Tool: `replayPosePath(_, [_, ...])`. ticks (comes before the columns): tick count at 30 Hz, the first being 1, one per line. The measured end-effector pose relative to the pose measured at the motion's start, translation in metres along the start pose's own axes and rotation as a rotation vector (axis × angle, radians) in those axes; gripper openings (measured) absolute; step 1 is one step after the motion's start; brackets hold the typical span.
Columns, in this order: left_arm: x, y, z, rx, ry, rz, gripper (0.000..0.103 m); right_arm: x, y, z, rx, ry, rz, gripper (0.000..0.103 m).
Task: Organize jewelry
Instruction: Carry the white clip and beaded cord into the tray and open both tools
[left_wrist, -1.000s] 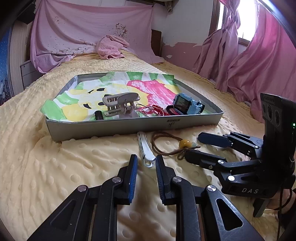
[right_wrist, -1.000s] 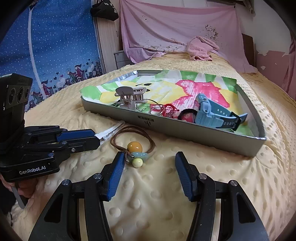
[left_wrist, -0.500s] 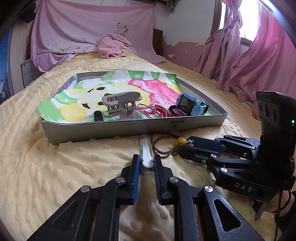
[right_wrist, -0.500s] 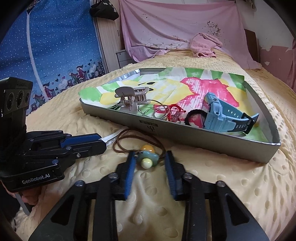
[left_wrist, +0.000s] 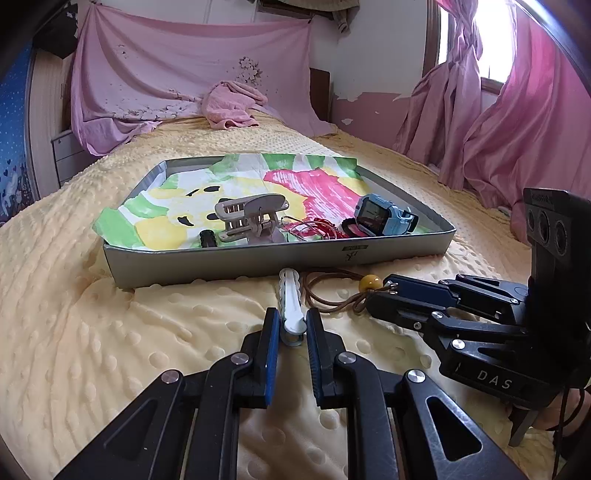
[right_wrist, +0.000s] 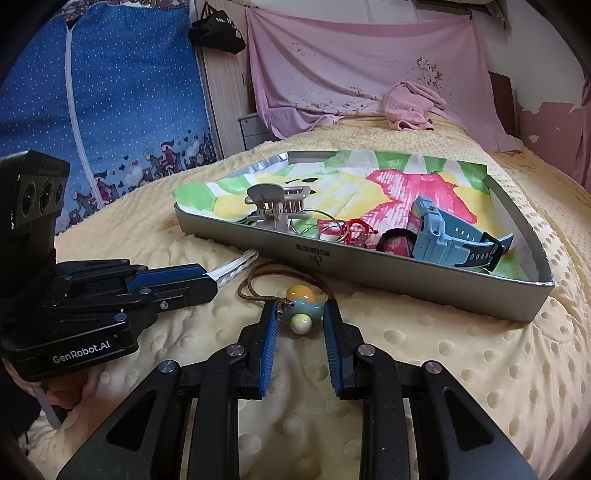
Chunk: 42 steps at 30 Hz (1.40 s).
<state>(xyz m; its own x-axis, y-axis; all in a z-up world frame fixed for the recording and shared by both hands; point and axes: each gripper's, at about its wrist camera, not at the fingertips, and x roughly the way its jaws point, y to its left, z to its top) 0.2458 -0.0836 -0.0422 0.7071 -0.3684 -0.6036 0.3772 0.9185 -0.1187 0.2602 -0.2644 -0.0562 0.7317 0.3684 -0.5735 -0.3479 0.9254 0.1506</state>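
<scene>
While clamped on only the tail of the white hair clip (left_wrist: 290, 302), left gripper (left_wrist: 289, 328) risks a twist-out. Right gripper (right_wrist: 301, 317), pinched on the beads (right_wrist: 301, 314); trailing brown cord (right_wrist: 266, 277) likely to snag on the tray (right_wrist: 369, 262).

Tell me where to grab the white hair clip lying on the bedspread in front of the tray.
Grip the white hair clip across its narrow width at the near rounded end, coming from the near side along its length. It lies flat, pointing at the tray, so its long sides face the left gripper pads.

clip (left_wrist: 291, 301) L of necklace (left_wrist: 332, 291) | both before tray (left_wrist: 258, 264) | watch (left_wrist: 380, 219) in tray
</scene>
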Motion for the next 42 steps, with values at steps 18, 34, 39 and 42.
replayPosePath(18, [-0.042, 0.021, 0.017, -0.101, -0.217, 0.055, 0.014, -0.043, 0.009, 0.013, -0.037, -0.211, -0.001, 0.022])
replayPosePath(34, [0.005, 0.052, 0.089, -0.161, -0.246, 0.206, 0.014, 0.000, -0.014, 0.075, 0.070, -0.213, -0.175, 0.022])
replayPosePath(39, [0.030, 0.056, 0.088, -0.162, -0.163, 0.210, 0.014, 0.018, -0.018, 0.082, 0.072, -0.162, -0.208, 0.022])
replayPosePath(42, [0.040, 0.057, 0.083, -0.165, -0.112, 0.211, 0.014, 0.026, -0.022, 0.083, 0.083, -0.129, -0.210, 0.022])
